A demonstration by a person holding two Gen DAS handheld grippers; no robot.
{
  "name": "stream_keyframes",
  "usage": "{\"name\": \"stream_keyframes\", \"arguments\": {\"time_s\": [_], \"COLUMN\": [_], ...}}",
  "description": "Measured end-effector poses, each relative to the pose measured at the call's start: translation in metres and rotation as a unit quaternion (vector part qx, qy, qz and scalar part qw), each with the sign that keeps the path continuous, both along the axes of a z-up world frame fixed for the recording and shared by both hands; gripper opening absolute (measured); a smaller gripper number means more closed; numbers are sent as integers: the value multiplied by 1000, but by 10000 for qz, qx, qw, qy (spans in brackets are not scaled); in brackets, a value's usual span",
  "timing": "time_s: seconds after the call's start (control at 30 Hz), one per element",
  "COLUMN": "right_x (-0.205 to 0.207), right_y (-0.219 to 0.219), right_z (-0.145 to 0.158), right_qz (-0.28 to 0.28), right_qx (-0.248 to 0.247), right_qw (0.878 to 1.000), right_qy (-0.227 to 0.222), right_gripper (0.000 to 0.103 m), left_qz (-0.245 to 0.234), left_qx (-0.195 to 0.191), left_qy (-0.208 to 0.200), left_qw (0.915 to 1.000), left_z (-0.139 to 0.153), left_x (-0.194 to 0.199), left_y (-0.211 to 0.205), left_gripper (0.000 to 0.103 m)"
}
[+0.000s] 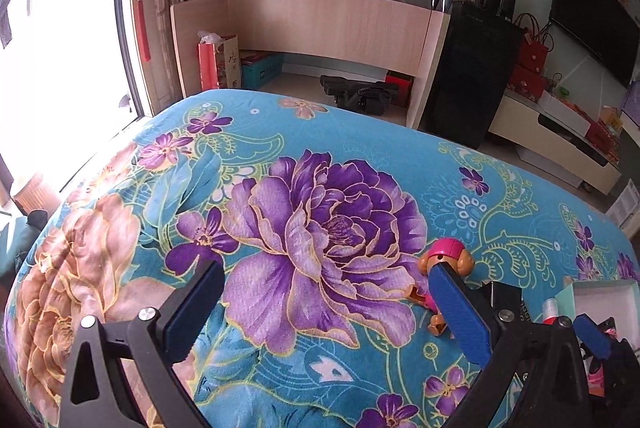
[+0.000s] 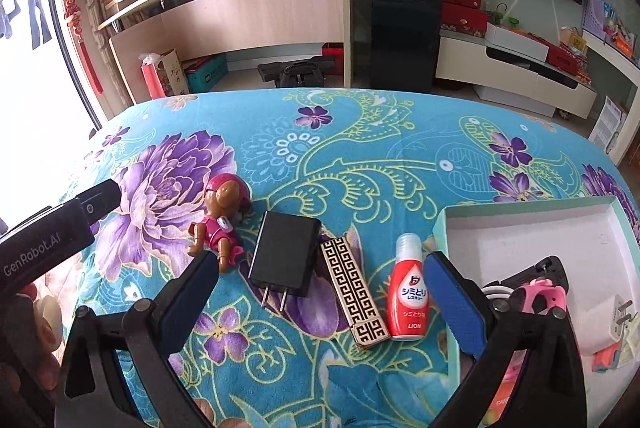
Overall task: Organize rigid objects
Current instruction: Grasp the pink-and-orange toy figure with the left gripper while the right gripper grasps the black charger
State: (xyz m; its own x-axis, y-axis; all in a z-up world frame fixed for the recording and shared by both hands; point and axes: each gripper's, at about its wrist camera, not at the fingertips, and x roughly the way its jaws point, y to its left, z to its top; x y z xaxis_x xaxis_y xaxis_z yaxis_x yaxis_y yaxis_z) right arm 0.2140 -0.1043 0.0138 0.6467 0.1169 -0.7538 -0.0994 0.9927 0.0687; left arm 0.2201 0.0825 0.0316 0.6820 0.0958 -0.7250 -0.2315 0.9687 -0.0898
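Both tools wide open, empty: right tool (image 2: 320, 308) over charger (image 2: 285, 260), patterned case (image 2: 354, 292), bottle (image 2: 407, 298); left tool (image 1: 332, 312) beside toy dog (image 1: 440, 268).

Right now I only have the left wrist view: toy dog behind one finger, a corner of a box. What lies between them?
Observer: A black charger lies just right of the toy dog, prongs toward the camera.
Operator: Anything past that, before the box?
Observer: A flat patterned case, then a red bottle next to the box.
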Motion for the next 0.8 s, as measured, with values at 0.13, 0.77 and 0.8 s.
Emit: {"name": "stream_keyframes", "arguments": {"time_s": [0.13, 0.77, 0.8], "right_x": [5, 8, 8], "right_y": [2, 15, 15], "right_z": [-11, -22, -23], "right_qz": [-12, 342, 341], "right_qx": [47, 250, 246], "right_qw": [9999, 9990, 9990], "right_qy": [131, 136, 130], "right_gripper": [88, 60, 58], "left_qz": [-211, -979, -1005], "left_qx": [-312, -605, -672], "left_qy": [130, 594, 601], "left_qw": [9992, 9916, 9908], "left_z": [-11, -42, -43], "left_x": [10, 36, 37], "left_y": [-8, -43, -43], "left_gripper": [103, 86, 85]}}
